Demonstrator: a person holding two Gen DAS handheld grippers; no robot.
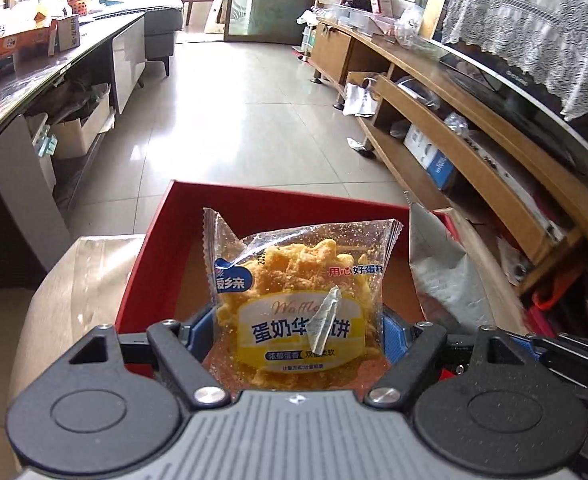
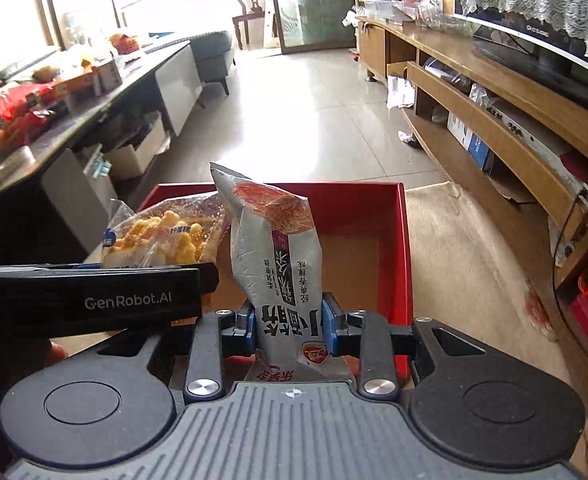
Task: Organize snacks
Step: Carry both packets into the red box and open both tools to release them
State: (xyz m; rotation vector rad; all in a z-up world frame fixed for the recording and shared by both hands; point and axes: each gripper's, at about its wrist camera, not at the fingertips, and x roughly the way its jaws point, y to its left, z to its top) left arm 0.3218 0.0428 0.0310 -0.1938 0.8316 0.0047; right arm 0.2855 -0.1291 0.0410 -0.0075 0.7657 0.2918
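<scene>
Two snack packets in play, one per tool, both over an open red cardboard box [image 1: 150, 264] with a brown bottom.

Left tool [image 1: 298, 336]: jaws part open, blue pads bearing on either side of a clear plastic packet of yellow waffle cake [image 1: 294, 292] with a yellow-and-white label. Packet stands up from the jaws, above the box interior. A twist of crumpled tape or film sticks to its front.

Right tool [image 2: 292, 320]: jaws drawn in as narrow as they go, clamped on the lower part of a grey foil snack pouch [image 2: 274, 256] with black lettering and a red picture at the top. Pouch rises upright out of the jaws, slightly creased and leaning left, over the right half of the box [image 2: 398, 248]. The waffle packet [image 2: 162, 236] shows just left of it in this view, behind the black body of the left tool.

Handling, as a judgement:
- Both packets look light and air-puffed; film is slick, so a grip across the body holds better than one on the sealed edge.
- Waffle cake is soft and crumbly (crumbs already loose inside the bag); hard squeezing would likely crush it. The present wide hold at the sides seems right.
- Foil pouch is pliable and flops above the pinch; it should be lowered flat, not dropped.

Box sits on a pale beige cloth-covered surface [image 2: 474, 264], tiled floor beyond.
</scene>
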